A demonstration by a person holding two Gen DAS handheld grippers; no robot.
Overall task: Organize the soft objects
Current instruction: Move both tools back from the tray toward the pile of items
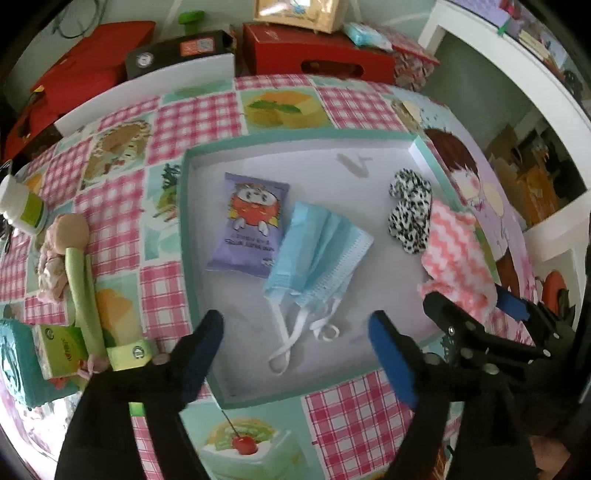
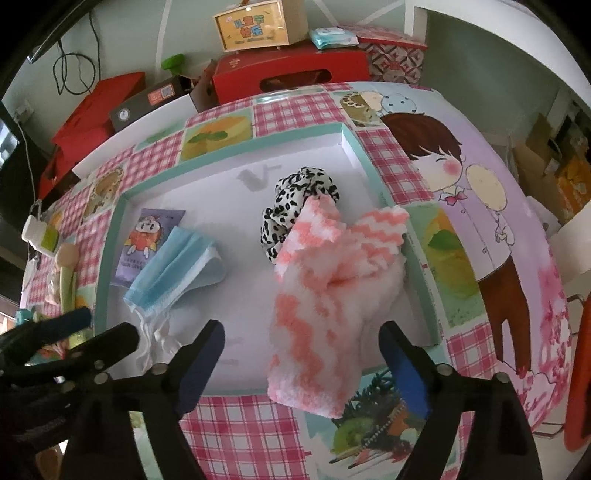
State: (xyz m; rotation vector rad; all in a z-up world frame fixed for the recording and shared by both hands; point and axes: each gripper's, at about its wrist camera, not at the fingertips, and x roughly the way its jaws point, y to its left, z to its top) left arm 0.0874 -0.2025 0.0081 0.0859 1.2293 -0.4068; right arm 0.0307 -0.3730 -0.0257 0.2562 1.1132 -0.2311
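Two fisheye views down onto a table under a patchwork cloth (image 1: 192, 122) of pink gingham and food pictures. Centre stage: a shallow white tray (image 1: 186, 206) with a teal rim.

Inside the tray, from left to right in the left wrist view:
- purple snack packet (image 1: 248, 225) with a red cartoon face, lying flat
- blue mask (image 1: 319, 251), crumpled, overlapping the packet's right edge, white ear loops trailing toward the camera
- black-and-white spotted scrunchie (image 1: 410, 210), near the tray's right wall
- pink-and-white fluffy sock (image 1: 458, 258), touching the scrunchie and partly covering its near side

In the right wrist view, sock (image 2: 314, 314) draped over the tray's near rim, its toe end hanging onto the cloth outside.

Left gripper (image 1: 295, 349) with jaws wide apart, nothing between the pads, poised above the mask's ear loops near the tray's front rim. Right gripper (image 2: 301, 356) likewise spread wide (blue pads clear of the fabric on both sides), straddling the sock's lower end without pressing it. Each gripper visible at the edge of the other's view, side by side.

Outside the tray, on the cloth at left: a green-stemmed soft toy (image 1: 79, 280) with a tan head, a small green box (image 1: 61, 350), a white bottle (image 1: 22, 206) lying on its side. Beyond the table: red boxes (image 1: 317, 51), a dark box (image 1: 177, 51), a wooden box (image 2: 258, 26) with a yellow picture panel.
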